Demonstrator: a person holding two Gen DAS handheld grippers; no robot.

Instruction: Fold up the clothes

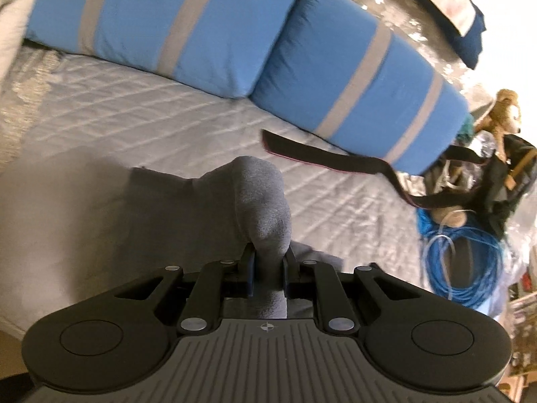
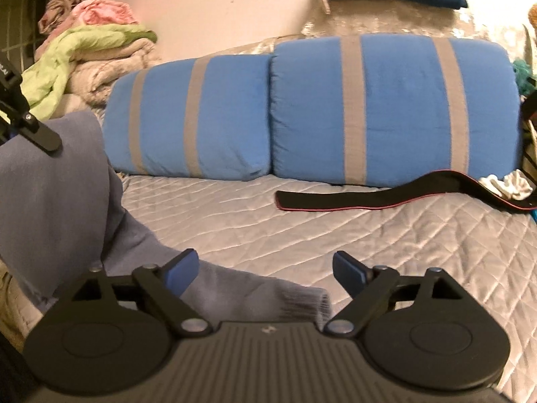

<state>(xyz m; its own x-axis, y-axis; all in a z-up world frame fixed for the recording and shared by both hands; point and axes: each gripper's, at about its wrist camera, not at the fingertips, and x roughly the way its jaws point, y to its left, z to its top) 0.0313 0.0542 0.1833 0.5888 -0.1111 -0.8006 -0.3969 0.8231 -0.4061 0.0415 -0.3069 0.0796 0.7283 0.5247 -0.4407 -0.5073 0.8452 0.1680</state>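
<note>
Examining both views, we find the left gripper pinching a bunched fold of the grey garment between its blue pads; the cloth rises as a hump at frame centre and spreads lower left over the quilt. From the right wrist view we see the same garment hanging as a broad sheet at the left of frame, with part of the left gripper showing black at the upper left edge above it. Only this view shows the garment's ribbed hem, lying on the quilt at lower centre between the fingers of the right gripper. Those fingers stand spread wide, and the pads do not press on the cloth.

Both views show two blue pillows with grey stripes across the top and a black strap with a red edge lying on the quilt before them. The left view alone shows a blue cable coil and a plush toy at the right edge. The right view alone shows a pile of laundry, green and pink, in the upper left against the wall.
</note>
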